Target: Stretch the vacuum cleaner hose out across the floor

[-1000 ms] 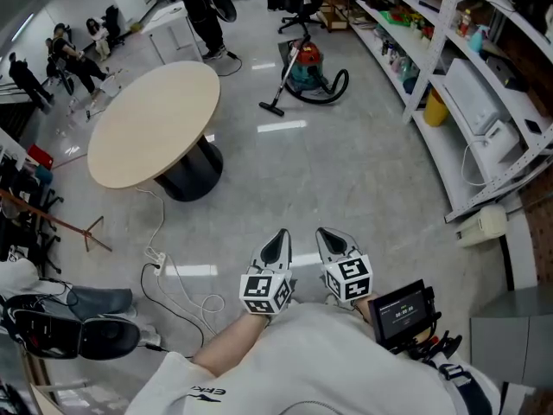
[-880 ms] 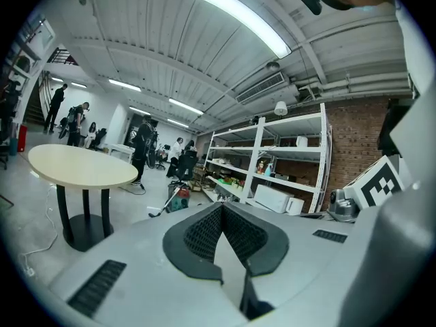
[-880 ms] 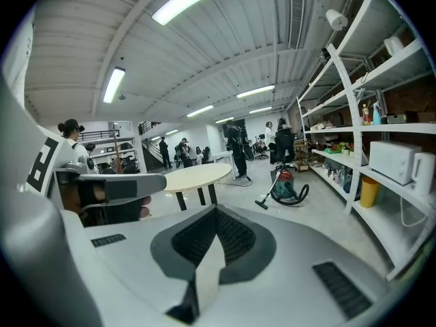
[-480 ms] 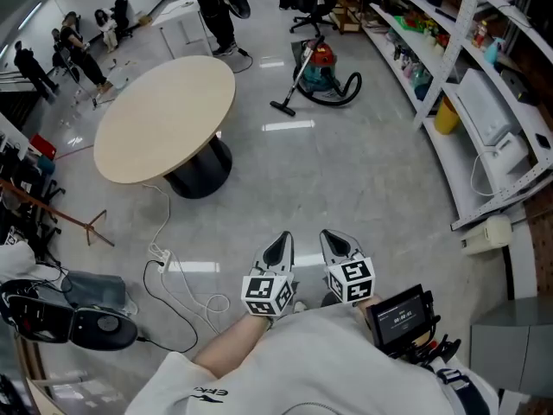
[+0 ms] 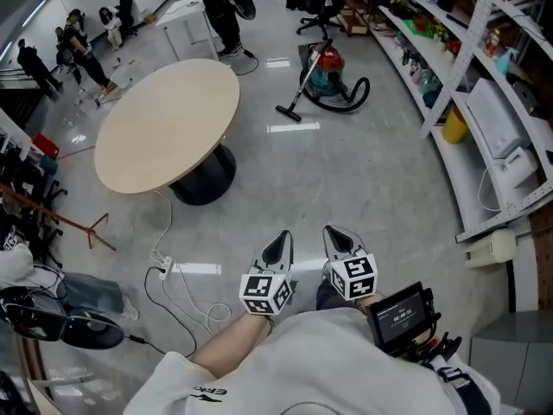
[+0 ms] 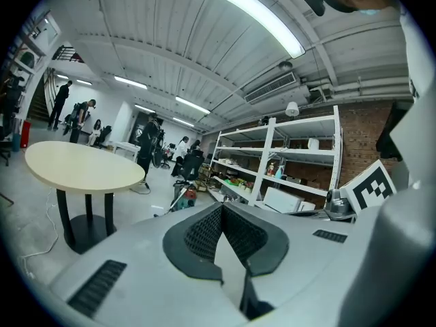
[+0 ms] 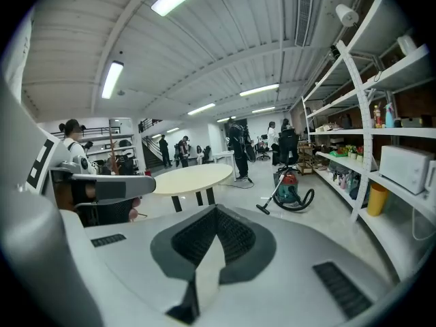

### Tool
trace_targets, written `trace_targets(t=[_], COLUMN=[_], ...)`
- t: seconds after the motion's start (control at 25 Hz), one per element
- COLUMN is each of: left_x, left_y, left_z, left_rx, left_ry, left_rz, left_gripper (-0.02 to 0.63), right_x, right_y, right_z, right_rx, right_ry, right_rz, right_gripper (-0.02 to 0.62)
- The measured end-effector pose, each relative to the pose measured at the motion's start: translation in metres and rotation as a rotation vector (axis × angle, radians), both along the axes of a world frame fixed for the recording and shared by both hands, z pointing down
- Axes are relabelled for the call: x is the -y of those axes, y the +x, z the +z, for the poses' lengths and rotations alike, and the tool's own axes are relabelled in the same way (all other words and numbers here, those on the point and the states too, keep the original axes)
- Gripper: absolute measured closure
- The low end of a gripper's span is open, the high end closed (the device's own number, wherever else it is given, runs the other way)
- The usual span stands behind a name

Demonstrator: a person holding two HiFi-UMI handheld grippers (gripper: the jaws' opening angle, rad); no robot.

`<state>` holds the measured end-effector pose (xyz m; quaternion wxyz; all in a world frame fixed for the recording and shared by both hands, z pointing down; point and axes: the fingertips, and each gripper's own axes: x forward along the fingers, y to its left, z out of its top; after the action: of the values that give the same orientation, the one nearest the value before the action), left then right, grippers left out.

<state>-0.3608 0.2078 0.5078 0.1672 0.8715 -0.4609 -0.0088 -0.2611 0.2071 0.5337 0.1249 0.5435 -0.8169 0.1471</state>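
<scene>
The vacuum cleaner (image 5: 328, 70), red on top and teal below, stands on the floor far ahead by the shelves. Its black hose (image 5: 356, 98) curls round the body, and its wand slants down to a floor nozzle (image 5: 289, 112). The vacuum cleaner (image 7: 291, 188) also shows small in the right gripper view and, tiny, the vacuum cleaner (image 6: 187, 196) in the left gripper view. My left gripper (image 5: 279, 245) and right gripper (image 5: 336, 238) are held side by side close to my body, both shut and empty, several steps short of the machine.
A round beige table (image 5: 168, 119) on a dark pedestal stands to the left. White cables and a power strip (image 5: 164, 269) trail over the floor left of me. Long shelving (image 5: 484, 102) runs along the right. People (image 5: 216, 7) and office chairs are at the far end.
In the head view the vacuum cleaner and the table have shifted a little down and to the right. Both grippers stay shut and side by side.
</scene>
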Motion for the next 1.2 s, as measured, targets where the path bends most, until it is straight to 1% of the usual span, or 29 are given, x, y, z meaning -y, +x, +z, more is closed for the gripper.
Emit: trace_targets(t=[0.2, 0.44, 0.64, 0.72, 0.92, 1.2], left_x=[0.058, 0.132, 0.181, 0.196, 0.227, 0.293], left_y=[0.033, 0.084, 0.128, 0.142, 0.162, 0.176], left_z=[-0.007, -0.024, -0.026, -0.025, -0.015, -0.008], left_rx=[0.021, 0.045, 0.023, 0.018, 0.045, 0.043], left_ry=[-0.003, 0.033, 0.044, 0.036, -0.013, -0.017], left_rz=[-0.004, -0.005, -0.002, -0.002, 0.022, 0.058], left_gripper=[0.604, 0.604, 0.604, 0.604, 0.604, 0.604], right_x=[0.055, 0.124, 0.174, 0.191, 0.228, 0.293], right_y=[0.028, 0.077, 0.121, 0.135, 0.151, 0.161], right_z=[-0.004, -0.016, -0.013, -0.012, -0.008, 0.001], right_rx=[0.013, 0.033, 0.038, 0.038, 0.053, 0.05], right_ry=[0.002, 0.026, 0.026, 0.022, -0.002, -0.019], right_rz=[-0.011, 0.002, 0.011, 0.011, 0.014, 0.032], right_gripper=[0.597, 0.597, 0.597, 0.597, 0.597, 0.597])
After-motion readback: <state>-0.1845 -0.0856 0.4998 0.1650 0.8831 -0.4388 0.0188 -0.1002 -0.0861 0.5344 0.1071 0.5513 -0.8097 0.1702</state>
